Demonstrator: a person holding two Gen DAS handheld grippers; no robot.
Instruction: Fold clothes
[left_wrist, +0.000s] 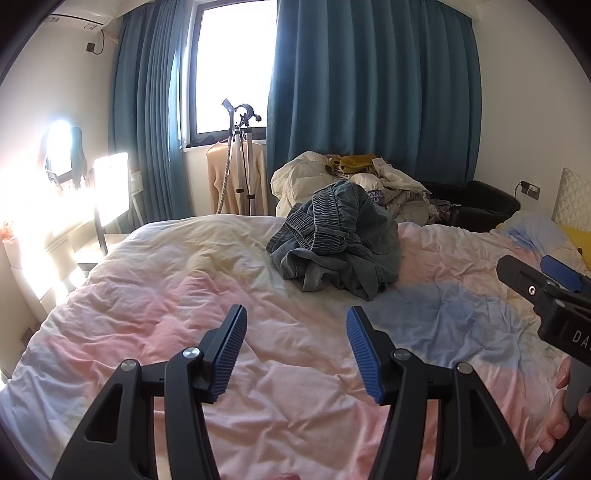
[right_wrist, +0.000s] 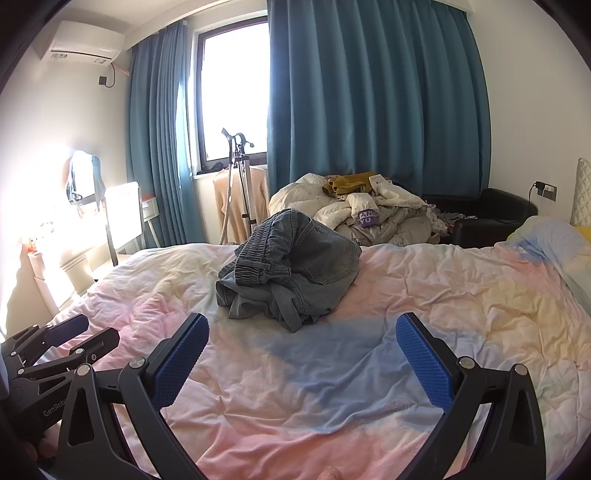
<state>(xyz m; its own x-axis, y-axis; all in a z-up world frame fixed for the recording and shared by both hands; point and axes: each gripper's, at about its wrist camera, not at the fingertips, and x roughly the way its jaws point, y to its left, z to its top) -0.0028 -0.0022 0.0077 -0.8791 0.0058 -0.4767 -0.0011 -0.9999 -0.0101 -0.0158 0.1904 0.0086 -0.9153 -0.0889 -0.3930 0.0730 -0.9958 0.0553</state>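
Crumpled jeans (left_wrist: 334, 243) lie on the bed (left_wrist: 221, 295), ahead of both tongs; their legs are bunched under the waistband and hard to trace. Left tongs (left_wrist: 296, 350) gape wide, holding nothing. Right tongs (right_wrist: 302, 363) likewise stand wide apart and hold nothing. The armchair (right_wrist: 491, 218) beyond the bed carries a clothes pile (right_wrist: 369, 210) that hides its seat. Glare washes out the left wall.
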